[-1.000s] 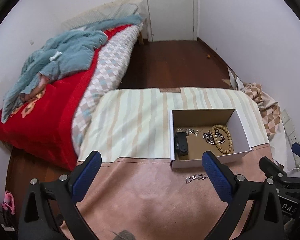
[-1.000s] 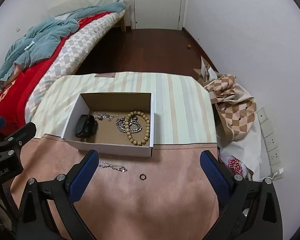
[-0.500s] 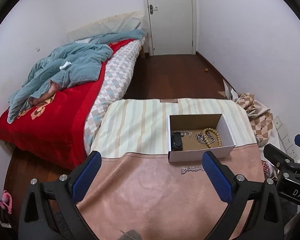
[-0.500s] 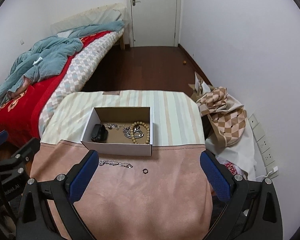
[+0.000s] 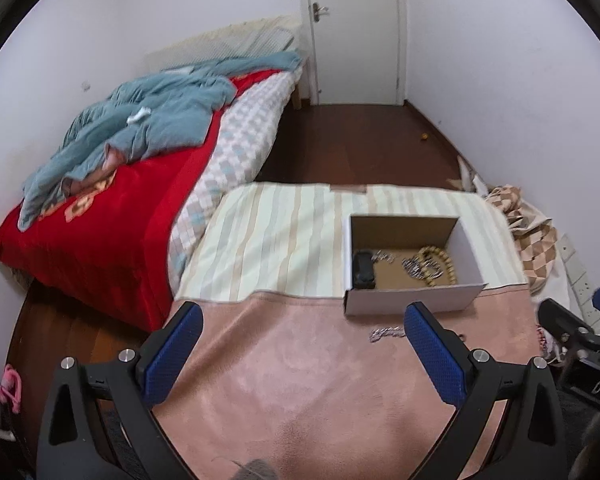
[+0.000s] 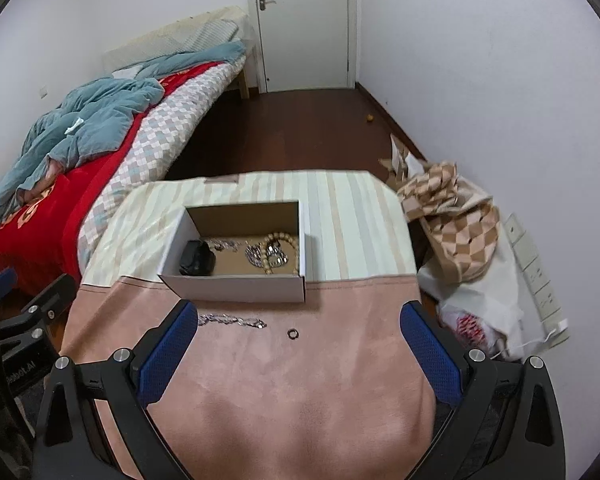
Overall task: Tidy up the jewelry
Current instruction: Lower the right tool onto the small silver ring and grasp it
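Observation:
An open cardboard box (image 5: 414, 303) (image 6: 236, 288) stands on the table where the pink cloth meets the striped cloth. Inside lie a wooden bead bracelet (image 5: 440, 264) (image 6: 288, 240), a silver chain pile (image 6: 256, 257), a thin chain (image 5: 382, 257) and a black case (image 5: 363, 269) (image 6: 196, 263). A silver chain (image 5: 386, 334) (image 6: 232, 320) and a small dark ring (image 6: 292, 334) lie on the pink cloth in front of the box. My left gripper (image 5: 300, 356) and right gripper (image 6: 298, 354) are both open, empty and held above the table's near side.
A bed with a red cover and blue blanket (image 5: 140, 132) stands left of the table (image 5: 300, 392). A checked bag (image 6: 452, 224) and a white plastic bag (image 6: 476, 320) lie by the right wall with sockets. A closed door (image 6: 304, 24) is at the back.
Both grippers have pulled back and risen from the table, so the box and the loose chain look smaller and farther. Both stay open.

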Tool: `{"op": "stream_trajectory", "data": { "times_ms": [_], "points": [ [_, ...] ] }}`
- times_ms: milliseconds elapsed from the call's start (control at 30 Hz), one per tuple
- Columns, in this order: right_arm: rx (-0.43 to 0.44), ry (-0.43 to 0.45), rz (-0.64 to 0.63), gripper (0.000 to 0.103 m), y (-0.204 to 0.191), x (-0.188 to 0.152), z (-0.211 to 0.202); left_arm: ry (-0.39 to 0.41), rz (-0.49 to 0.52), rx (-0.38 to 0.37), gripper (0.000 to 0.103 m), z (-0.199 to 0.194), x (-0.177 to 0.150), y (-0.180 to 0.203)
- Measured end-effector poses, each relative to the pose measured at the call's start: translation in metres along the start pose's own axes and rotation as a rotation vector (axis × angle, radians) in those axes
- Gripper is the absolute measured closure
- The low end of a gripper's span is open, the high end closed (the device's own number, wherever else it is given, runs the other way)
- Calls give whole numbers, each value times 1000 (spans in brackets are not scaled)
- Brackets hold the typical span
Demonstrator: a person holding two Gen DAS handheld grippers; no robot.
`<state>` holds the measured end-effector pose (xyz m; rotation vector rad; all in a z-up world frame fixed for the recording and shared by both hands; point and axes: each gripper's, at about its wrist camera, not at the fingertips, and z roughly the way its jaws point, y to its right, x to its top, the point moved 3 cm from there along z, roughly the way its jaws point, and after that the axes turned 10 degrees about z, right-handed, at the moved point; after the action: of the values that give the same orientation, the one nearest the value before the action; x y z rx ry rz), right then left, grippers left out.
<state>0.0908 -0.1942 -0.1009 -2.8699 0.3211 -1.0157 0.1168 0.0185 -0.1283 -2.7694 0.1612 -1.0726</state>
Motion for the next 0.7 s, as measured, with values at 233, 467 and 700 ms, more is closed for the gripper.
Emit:
{"op": "stream_trajectory", "data": {
  "times_ms": [233, 467, 700],
  "points": [
    [0, -136, 97, 6, 36, -41, 84, -139, 12, 47, 0, 62, -35, 8],
    [18, -197, 70, 37, 27, -73, 141, -248, 28, 52, 0, 102, -58, 10],
    [6, -165, 28, 57, 11, -74, 167, -296, 10, 50, 0, 121, -62, 5]
  ]
}}
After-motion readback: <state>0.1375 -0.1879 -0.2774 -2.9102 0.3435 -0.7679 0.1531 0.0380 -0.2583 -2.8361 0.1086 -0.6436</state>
